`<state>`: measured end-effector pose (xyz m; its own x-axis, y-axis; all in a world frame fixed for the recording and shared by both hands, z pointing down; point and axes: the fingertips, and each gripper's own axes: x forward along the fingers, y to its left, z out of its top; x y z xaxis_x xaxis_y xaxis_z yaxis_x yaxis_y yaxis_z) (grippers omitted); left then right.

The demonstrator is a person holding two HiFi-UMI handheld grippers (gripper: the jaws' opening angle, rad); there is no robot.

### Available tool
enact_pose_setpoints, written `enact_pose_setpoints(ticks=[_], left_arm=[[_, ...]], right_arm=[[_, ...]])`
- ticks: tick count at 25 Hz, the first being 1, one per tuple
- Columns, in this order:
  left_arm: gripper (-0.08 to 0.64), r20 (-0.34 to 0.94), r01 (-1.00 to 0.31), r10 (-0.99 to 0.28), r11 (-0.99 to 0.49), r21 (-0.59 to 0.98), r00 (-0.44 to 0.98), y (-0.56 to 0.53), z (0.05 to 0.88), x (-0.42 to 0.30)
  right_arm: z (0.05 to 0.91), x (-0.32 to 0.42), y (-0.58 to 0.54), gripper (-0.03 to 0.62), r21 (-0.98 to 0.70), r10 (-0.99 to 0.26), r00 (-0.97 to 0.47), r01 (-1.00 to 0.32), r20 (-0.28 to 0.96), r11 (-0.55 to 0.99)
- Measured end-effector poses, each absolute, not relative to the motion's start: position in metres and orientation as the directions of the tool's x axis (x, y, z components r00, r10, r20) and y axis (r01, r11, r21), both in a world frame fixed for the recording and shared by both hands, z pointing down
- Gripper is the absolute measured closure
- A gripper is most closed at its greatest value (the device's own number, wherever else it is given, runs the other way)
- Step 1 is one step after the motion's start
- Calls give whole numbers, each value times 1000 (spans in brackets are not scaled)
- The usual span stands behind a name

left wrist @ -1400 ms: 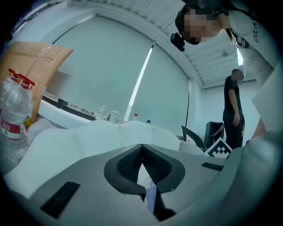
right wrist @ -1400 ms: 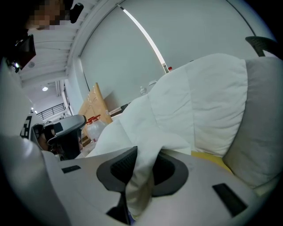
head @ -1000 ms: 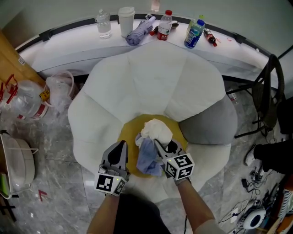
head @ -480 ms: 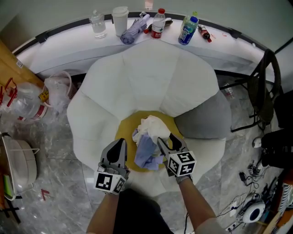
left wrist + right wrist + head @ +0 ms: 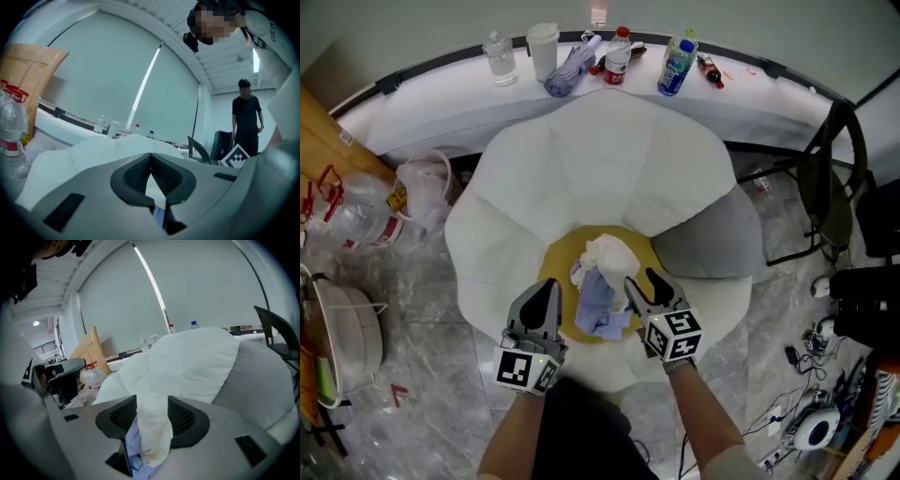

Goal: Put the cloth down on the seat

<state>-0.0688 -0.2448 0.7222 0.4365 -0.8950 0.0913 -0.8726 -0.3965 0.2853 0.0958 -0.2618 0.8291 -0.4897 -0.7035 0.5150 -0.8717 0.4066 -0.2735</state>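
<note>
White-and-blue cloth (image 5: 602,281) heaped mid-cushion on the yellow seat (image 5: 556,274), trailing toward its near edge, loose between the spread jaws of the right claw (image 5: 642,283); left claw (image 5: 547,292) pressed together, empty, over the seat's left edge.

R gripper (image 5: 641,279) fingers (image 5: 657,286) opened off cloth (image 5: 600,286).

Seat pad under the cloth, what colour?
The seat pad is mustard yellow; the head view shows it best.
</note>
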Motion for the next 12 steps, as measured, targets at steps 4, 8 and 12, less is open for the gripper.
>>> enact_pose_setpoints(ticks=[4,8,12], left_arm=[[546,89,-872,-895,-397,285,436,-244,699,-70],[546,91,-873,-896,-396,284,435,-245,678,-72],[546,88,-876,-898,-393,280,431,-243,653,-72]], right_arm=[[801,86,-258,477,-233,-701,-508,-859,500,456],[773,81,-258,544,-219,-710,-513,-855,482,470],[741,79,-256,564,-212,-714,-530,-845,457,491]])
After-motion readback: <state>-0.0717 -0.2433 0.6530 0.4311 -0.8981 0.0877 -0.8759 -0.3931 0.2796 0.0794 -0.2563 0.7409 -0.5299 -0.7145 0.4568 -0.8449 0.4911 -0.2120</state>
